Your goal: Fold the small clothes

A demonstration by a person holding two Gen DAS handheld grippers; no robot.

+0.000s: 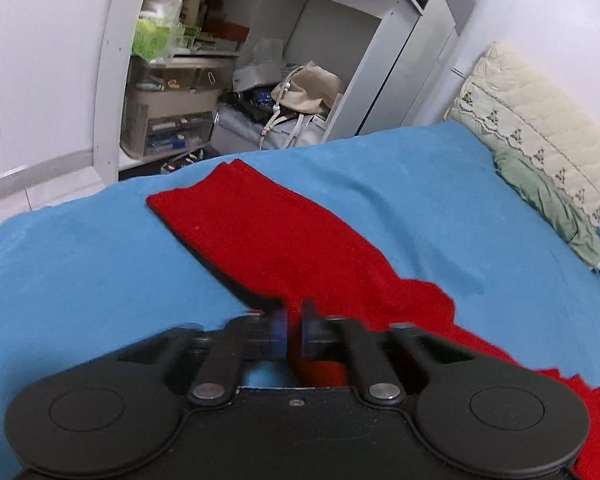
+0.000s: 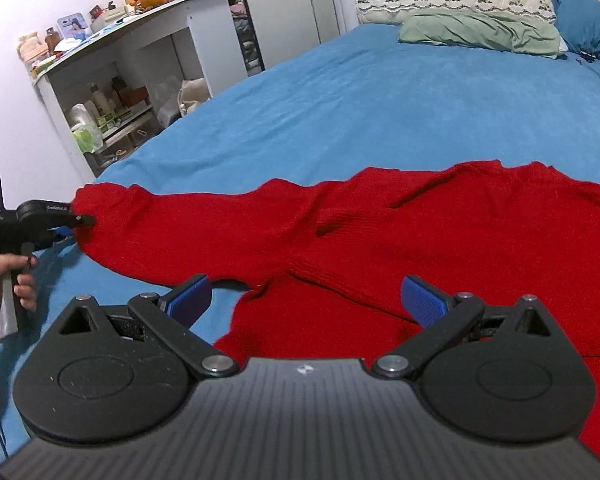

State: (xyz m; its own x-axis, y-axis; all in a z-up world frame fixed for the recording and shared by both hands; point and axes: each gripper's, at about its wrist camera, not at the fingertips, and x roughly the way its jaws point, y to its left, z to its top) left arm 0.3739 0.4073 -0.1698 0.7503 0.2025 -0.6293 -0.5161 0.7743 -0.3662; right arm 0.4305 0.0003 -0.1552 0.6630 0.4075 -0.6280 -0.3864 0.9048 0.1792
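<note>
Pinching the red sweater's (image 2: 420, 232) sleeve end, the left gripper (image 1: 294, 330) stretched it flat for folding while the right gripper (image 2: 306, 300) hovered, jaws spread.

Both wrist views sit low over the bed (image 1: 80, 248); both share the red sweater (image 2: 420, 232).

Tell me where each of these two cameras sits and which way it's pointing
Left wrist: sits on the left gripper, looking along its nearly closed jaws across the red sweater on the blue bed toward a white shelving unit; only the gripper shows.
Right wrist: sits on the right gripper, jaws wide open over the sweater's body, facing the pillows; the left gripper and the person's left hand appear at the left edge.
Shared: the sweater, bed, shelving unit and pillows.
</note>
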